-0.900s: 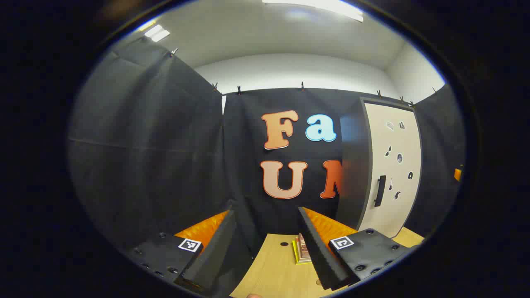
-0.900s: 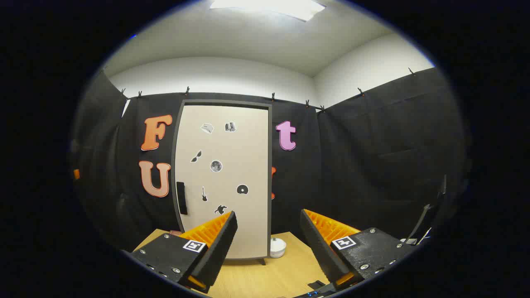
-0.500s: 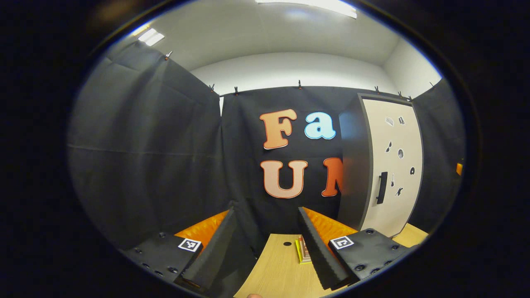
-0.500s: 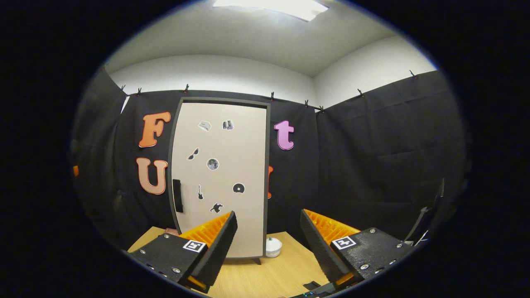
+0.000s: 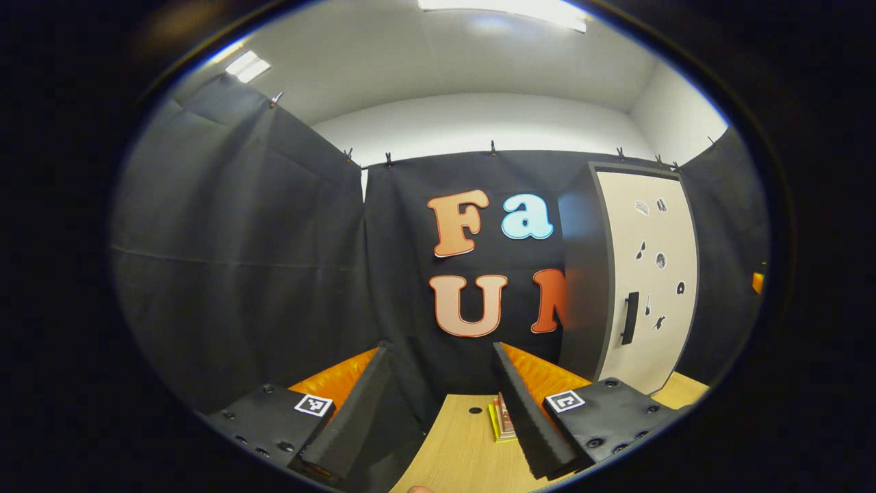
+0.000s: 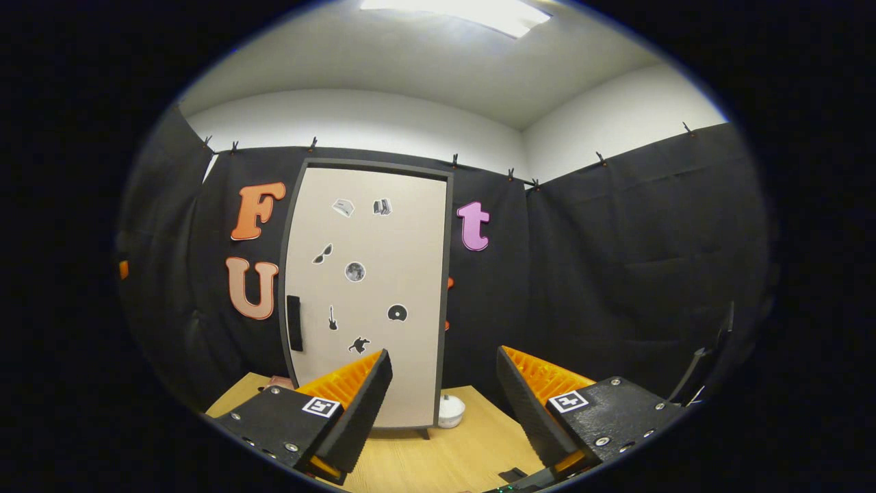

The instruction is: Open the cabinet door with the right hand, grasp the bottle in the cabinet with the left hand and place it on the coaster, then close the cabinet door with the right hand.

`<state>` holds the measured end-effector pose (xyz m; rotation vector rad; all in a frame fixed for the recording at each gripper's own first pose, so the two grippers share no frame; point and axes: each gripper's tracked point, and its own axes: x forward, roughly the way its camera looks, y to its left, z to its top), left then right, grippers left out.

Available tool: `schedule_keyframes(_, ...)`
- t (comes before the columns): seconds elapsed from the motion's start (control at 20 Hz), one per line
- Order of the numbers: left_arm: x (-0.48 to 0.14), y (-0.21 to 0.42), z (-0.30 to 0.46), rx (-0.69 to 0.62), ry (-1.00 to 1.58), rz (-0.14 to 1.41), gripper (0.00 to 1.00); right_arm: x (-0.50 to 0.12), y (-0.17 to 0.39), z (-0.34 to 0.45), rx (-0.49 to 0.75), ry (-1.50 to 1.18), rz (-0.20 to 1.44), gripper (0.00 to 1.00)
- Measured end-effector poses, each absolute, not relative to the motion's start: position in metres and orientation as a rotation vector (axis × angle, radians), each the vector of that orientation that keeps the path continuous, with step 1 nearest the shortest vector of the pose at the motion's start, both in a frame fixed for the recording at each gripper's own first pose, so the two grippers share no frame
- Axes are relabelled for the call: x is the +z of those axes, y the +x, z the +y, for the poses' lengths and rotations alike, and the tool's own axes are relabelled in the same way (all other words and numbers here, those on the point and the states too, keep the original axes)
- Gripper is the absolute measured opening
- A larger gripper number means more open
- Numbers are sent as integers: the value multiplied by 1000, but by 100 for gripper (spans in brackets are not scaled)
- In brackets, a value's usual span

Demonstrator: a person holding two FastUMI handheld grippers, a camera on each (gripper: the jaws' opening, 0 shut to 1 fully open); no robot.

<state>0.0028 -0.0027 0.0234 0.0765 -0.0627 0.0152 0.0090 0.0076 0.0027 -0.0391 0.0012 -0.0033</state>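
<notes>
A tall cabinet with a pale door point(image 6: 369, 287) stands shut at the back of the wooden table point(image 6: 438, 459); small stickers dot the door and a dark vertical handle point(image 6: 294, 323) sits near its left edge. In the left gripper view the same cabinet door point(image 5: 647, 274) is at the right, with its handle point(image 5: 629, 318). My right gripper point(image 6: 443, 404) is open and empty, well short of the door. My left gripper point(image 5: 441, 404) is open and empty too, facing the cloth wall. A stack of square coasters point(image 5: 503, 418) lies on the table just ahead of its right finger. The bottle is hidden.
A small white round object point(image 6: 450, 409) sits on the table beside the cabinet's right foot. A dark hole point(image 5: 473, 411) marks the tabletop near the coasters. Black cloth walls close the booth on all sides. A thin dark stand point(image 6: 698, 363) leans at the far right.
Both grippers have shifted slightly; the cabinet sits a little lower in the left gripper view than half a second ago. Door remains shut, both grippers remain open.
</notes>
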Motion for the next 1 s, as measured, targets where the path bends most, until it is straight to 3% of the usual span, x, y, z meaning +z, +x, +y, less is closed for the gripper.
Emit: schedule_keyframes(1.0, 10, -5, 34, 59, 72, -39, 97, -36, 81, 168, 218, -52, 63, 95)
